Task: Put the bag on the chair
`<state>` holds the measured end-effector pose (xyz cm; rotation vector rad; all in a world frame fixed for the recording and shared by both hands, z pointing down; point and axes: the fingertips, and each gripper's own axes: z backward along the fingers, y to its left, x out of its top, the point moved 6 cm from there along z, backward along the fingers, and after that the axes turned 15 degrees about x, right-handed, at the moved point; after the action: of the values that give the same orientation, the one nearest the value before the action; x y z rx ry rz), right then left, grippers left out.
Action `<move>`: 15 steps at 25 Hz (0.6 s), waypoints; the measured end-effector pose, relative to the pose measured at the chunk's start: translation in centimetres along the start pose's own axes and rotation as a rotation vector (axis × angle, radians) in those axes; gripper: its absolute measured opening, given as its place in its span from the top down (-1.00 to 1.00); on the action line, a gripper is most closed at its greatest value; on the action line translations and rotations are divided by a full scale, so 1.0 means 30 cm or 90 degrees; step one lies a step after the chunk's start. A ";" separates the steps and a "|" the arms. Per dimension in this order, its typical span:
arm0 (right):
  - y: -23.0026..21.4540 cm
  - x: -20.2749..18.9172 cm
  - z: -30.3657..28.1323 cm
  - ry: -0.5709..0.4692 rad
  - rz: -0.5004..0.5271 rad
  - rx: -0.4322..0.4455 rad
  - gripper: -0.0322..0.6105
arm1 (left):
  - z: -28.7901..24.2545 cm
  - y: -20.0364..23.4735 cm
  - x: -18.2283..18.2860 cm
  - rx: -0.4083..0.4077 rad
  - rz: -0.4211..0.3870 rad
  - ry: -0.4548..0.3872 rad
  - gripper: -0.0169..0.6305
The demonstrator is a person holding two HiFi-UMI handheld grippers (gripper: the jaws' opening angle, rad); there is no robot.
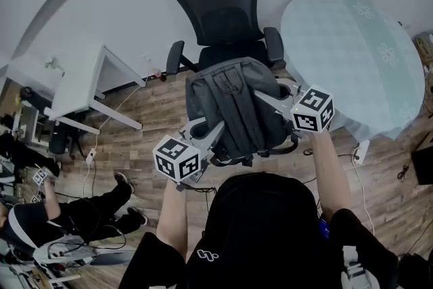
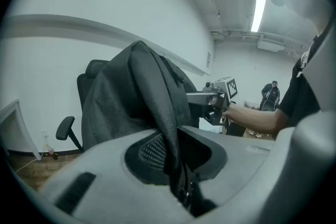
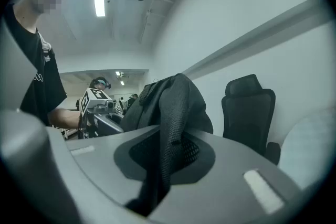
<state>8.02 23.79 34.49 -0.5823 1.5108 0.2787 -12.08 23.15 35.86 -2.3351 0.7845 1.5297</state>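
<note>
A dark grey backpack (image 1: 233, 105) hangs in the air between my two grippers, in front of a black office chair (image 1: 220, 13). My left gripper (image 1: 211, 133) is shut on a mesh shoulder strap (image 2: 165, 128) at the bag's left side. At the bag's right side my right gripper (image 1: 267, 99) is shut on the other mesh strap (image 3: 170, 134). The bag (image 2: 131, 97) fills the middle of the left gripper view, the chair's back (image 2: 86, 84) behind it. From the right gripper, the bag (image 3: 168, 99) hangs left of the chair (image 3: 247, 113). The bag covers most of the seat.
A round table with a pale patterned cloth (image 1: 355, 54) stands right of the chair. A white desk (image 1: 84, 88) is at the left. A person sits on the wooden floor (image 1: 81, 213) at lower left. Cables (image 1: 358, 172) lie on the floor at right.
</note>
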 end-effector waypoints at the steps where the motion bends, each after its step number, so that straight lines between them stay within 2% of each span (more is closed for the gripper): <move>1: 0.002 0.002 -0.006 0.002 0.002 0.005 0.75 | 0.003 0.002 -0.002 0.003 0.001 -0.003 0.80; 10: -0.019 -0.005 -0.014 0.012 0.013 -0.005 0.75 | -0.012 -0.008 -0.020 0.022 0.009 -0.024 0.80; 15: -0.075 -0.010 -0.046 0.018 0.017 0.011 0.75 | -0.039 0.015 -0.031 0.051 0.023 -0.034 0.80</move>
<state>8.00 21.25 35.27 -0.5554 1.5470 0.2789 -11.72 22.51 37.24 -2.2248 0.8631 1.5396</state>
